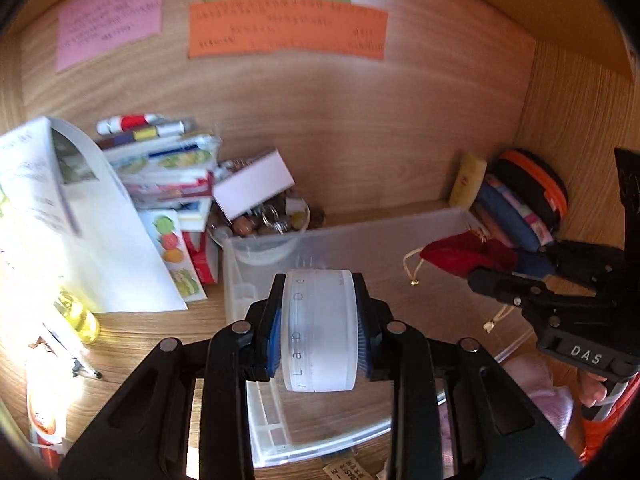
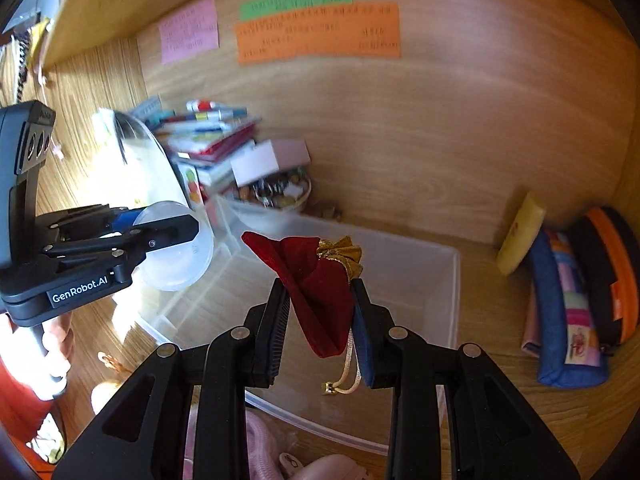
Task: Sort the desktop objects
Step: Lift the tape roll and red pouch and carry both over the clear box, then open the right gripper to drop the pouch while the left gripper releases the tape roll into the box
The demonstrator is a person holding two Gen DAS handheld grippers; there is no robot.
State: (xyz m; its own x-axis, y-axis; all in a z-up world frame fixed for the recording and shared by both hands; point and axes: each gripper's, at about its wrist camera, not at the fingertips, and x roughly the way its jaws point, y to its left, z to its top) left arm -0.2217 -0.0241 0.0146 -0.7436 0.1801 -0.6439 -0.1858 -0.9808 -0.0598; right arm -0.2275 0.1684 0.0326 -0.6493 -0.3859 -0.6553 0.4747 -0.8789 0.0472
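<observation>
My left gripper [image 1: 319, 330] is shut on a round frosted plastic jar [image 1: 319, 330], held on its side above the clear plastic bin [image 1: 264, 268]. From the right wrist view the same jar [image 2: 176, 256] hangs at the left in the left gripper [image 2: 160, 240]. My right gripper [image 2: 320, 320] is shut on a red velvet drawstring pouch [image 2: 316, 284] with a gold ruffled neck, over the clear bin [image 2: 420, 264]. In the left wrist view the pouch [image 1: 464, 254] shows at the right in the right gripper [image 1: 492, 276].
A stack of books and boxes [image 1: 168, 168] and a bowl of small trinkets [image 1: 272, 220] stand at the back left. Pencil cases [image 2: 572, 312] and a yellow item [image 2: 520, 236] lean at the right wall. Coloured notes [image 1: 286, 30] hang on the wooden back panel. Pink cloth [image 1: 536, 384] lies near the front.
</observation>
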